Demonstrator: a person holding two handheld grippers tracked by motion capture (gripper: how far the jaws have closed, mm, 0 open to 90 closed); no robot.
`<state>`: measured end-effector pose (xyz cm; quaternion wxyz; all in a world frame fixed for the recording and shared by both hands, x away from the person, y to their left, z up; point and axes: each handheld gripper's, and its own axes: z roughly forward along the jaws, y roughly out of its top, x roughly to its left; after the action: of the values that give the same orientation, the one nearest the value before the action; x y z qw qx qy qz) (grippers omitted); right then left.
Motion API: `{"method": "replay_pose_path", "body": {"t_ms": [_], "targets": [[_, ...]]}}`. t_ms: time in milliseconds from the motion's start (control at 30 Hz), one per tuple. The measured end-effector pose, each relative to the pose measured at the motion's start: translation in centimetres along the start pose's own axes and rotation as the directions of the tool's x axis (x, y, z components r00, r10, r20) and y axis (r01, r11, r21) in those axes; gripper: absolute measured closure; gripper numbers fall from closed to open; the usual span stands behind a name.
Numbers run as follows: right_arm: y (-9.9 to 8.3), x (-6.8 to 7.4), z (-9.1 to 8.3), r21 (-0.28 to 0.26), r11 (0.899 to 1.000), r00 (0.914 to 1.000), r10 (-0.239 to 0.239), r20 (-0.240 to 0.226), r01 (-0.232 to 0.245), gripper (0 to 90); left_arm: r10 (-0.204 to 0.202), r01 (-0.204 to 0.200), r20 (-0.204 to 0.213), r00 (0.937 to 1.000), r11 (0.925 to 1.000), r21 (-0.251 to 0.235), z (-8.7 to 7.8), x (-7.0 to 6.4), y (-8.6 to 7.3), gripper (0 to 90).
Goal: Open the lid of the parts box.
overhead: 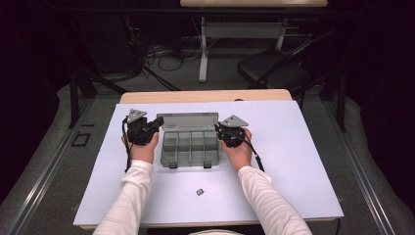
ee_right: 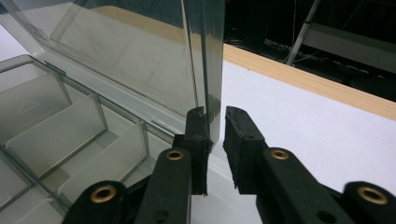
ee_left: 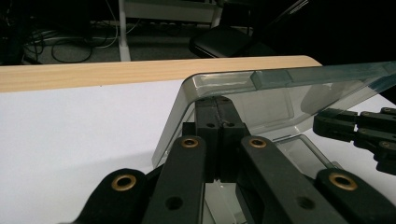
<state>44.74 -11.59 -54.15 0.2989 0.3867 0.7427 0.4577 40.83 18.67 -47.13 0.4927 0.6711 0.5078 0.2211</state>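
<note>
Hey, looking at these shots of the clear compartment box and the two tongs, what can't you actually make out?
- What the small dark item on the white mat is: too small in the high view.
- Whether the left tongs pinch the lid: their own jaws block the contact in the left gripper view.
- The compartment box: its near part is cut off by the frame's left and bottom edges in the right gripper view.
- Whether the right tongs touch the lid edge on both sides.
</note>
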Motion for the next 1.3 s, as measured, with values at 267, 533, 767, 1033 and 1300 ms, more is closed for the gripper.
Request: {"method": "replay_pose_path", "body": {"t_ms": [267,533,767,1033,1300], "targets": [[0.0,0.0,0.0,-0.004,1.000,1.0000,0.007,-0.002,-0.007,83.6,0.009,-0.009,0.002,1.0000,0.9998,0.020,0.2,0.0,-0.2,90.0],[0.2,0.0,0.1,0.000,1.000,1.0000,0.007,0.002,-0.007,84.1,0.018,-0.019,0.003,0.9998,0.9983,0.054,0.5,0.0,-0.4,86.4],[0.4,-0.1,0.2,0.018,1.000,0.9998,0.020,-0.002,-0.020,84.3,0.021,-0.022,0.006,0.9998,0.9940,0.107,1.0,0.1,-1.2,73.2],[0.6,-0.3,0.3,0.025,0.999,0.9994,0.034,-0.008,-0.034,84.5,0.047,-0.049,0.017,0.9987,0.9807,0.189,1.4,0.1,-2.5,58.5],[0.6,-0.4,0.4,0.023,0.998,0.9985,0.054,-0.008,-0.054,84.5,0.048,-0.049,0.011,0.9988,0.9741,0.221,1.8,0.3,-3.6,50.6]]}}
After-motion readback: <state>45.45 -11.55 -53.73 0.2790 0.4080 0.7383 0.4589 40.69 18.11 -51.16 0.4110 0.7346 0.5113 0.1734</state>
